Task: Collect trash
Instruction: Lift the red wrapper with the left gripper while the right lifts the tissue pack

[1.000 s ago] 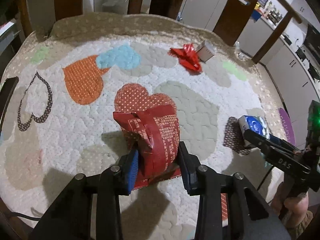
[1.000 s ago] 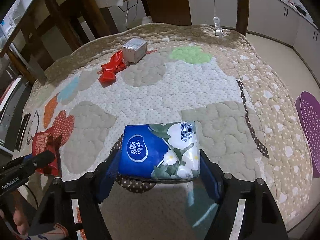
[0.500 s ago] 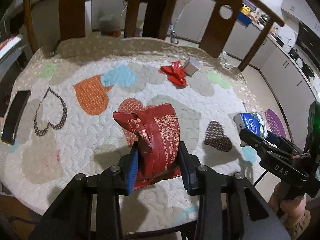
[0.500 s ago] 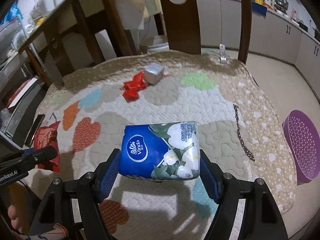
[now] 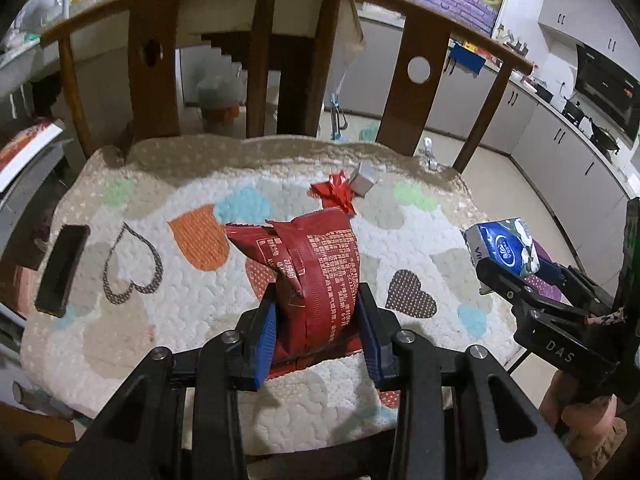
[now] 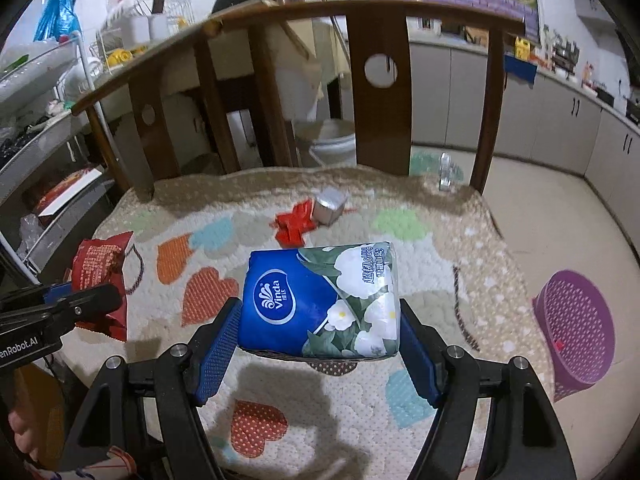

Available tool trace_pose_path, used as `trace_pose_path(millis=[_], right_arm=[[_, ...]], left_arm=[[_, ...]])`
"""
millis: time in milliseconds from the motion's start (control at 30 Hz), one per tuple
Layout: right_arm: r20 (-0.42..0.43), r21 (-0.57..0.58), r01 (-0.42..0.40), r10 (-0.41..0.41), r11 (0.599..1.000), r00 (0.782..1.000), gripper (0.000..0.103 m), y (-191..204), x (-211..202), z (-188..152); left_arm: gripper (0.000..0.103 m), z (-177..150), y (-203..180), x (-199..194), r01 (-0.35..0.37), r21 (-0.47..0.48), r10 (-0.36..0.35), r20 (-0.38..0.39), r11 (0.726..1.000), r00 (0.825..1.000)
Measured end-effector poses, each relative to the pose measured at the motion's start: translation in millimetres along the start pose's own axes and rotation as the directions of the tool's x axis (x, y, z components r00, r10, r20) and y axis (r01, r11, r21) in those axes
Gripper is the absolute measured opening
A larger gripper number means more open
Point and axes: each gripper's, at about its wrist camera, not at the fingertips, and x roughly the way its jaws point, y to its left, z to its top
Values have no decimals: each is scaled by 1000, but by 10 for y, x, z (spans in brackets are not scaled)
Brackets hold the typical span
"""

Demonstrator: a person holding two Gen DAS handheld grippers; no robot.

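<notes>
Two pieces of trash are already in our grip above the quilted chair cushion: our left gripper is clamped on the red snack wrapper, which stands upright between the pads, and our right gripper is clamped on the blue tissue pack, its long axis lying across the jaws. The move ahead, we judge, turns on the purple basket on the floor, low to the right of the tissue pack, so our right gripper is much the nearer and the left must cross the cushion. Farther back, near the chair's backrest, the red ribbon and small grey box lie touching, not yet collected.
</notes>
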Motion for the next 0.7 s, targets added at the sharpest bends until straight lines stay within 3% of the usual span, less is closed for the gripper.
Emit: trace_pose_path(millis=[533, 700], right_arm=[[141, -63, -2, 11, 998, 990, 79, 308, -623, 243], [169, -85, -2, 16, 996, 985, 79, 406, -714, 236]], left_arm=[[36, 108, 144, -600, -109, -7, 109, 146, 994, 983], [36, 84, 206, -577, -149, -12, 149, 144, 989, 978]])
